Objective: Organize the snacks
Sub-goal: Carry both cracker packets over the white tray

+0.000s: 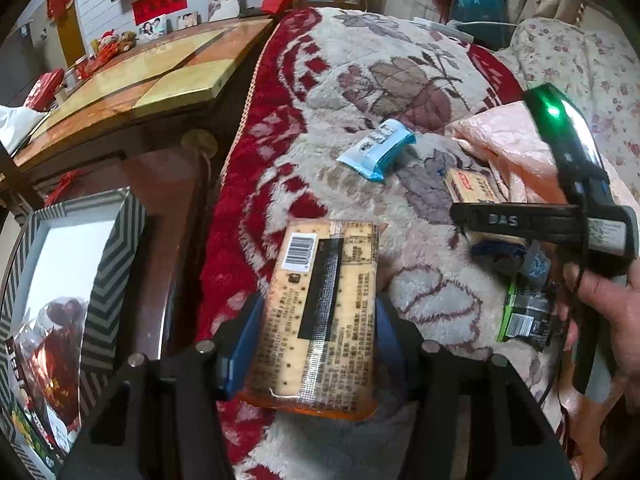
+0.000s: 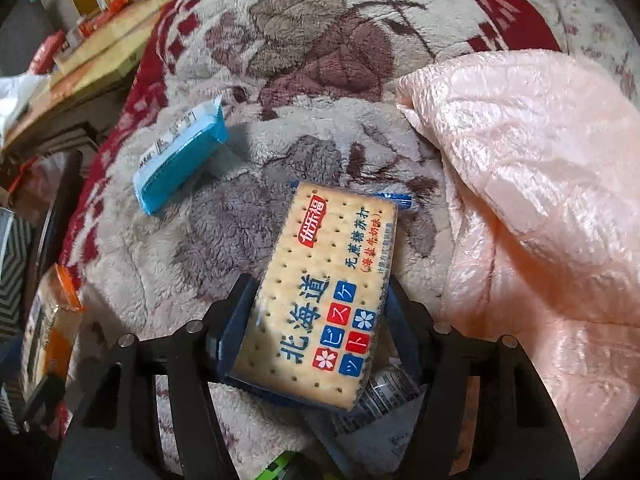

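Note:
My left gripper (image 1: 316, 304) is shut on a cracker pack with orange ends (image 1: 332, 248), barcode side up, held over the floral blanket (image 1: 360, 60). That same pack shows at the left edge of the right wrist view (image 2: 48, 328). My right gripper (image 2: 320, 286) points down with its blue pads on either side of a blue-edged cracker pack (image 2: 340, 232), which rests on a silver packet (image 2: 384, 396). I see no squeeze on it. A light blue packet (image 1: 378, 148) (image 2: 180, 160) lies further back on the blanket.
A chevron-patterned box (image 1: 116, 264) at the lower left holds a red-wrapped snack (image 1: 56, 344). A green-edged dark packet (image 1: 524, 316) lies near the hand (image 1: 608, 312) holding the right gripper. A pink quilt (image 2: 520, 160) is bunched on the right. A wooden table (image 1: 152, 76) stands beyond the blanket.

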### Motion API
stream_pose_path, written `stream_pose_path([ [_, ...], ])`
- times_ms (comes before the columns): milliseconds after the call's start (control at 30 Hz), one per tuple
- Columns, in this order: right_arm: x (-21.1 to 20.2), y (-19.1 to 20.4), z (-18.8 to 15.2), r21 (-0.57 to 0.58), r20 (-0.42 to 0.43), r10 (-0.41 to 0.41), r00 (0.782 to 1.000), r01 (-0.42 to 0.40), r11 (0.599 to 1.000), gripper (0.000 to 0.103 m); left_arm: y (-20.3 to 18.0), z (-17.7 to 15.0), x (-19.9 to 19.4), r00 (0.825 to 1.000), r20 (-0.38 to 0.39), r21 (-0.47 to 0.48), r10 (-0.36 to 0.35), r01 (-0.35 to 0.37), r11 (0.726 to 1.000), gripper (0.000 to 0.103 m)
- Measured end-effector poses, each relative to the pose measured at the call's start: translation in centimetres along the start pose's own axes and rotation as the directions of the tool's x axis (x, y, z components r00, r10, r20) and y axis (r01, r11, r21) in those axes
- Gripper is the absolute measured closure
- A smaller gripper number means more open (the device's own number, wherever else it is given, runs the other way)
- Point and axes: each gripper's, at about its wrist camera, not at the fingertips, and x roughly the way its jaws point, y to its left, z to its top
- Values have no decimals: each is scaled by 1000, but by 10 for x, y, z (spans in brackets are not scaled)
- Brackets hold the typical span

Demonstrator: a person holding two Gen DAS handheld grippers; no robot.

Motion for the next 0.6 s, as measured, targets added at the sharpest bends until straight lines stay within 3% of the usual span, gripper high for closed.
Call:
stream_pose_path([
  [100,-17,-3,-10,-21,49,36,998,-35,999,48,4,-4,-3,1000,3,-12,8,-8,1000,45],
  [233,-46,1,-28,-54,103,87,991,-82,995,48,11,-11,-9,1000,0,-39,15,-15,999,45],
  [600,-83,50,-95,-136,85,227,970,-214,967,48,30,-40,-39,999,9,-90,41,-40,995,45],
])
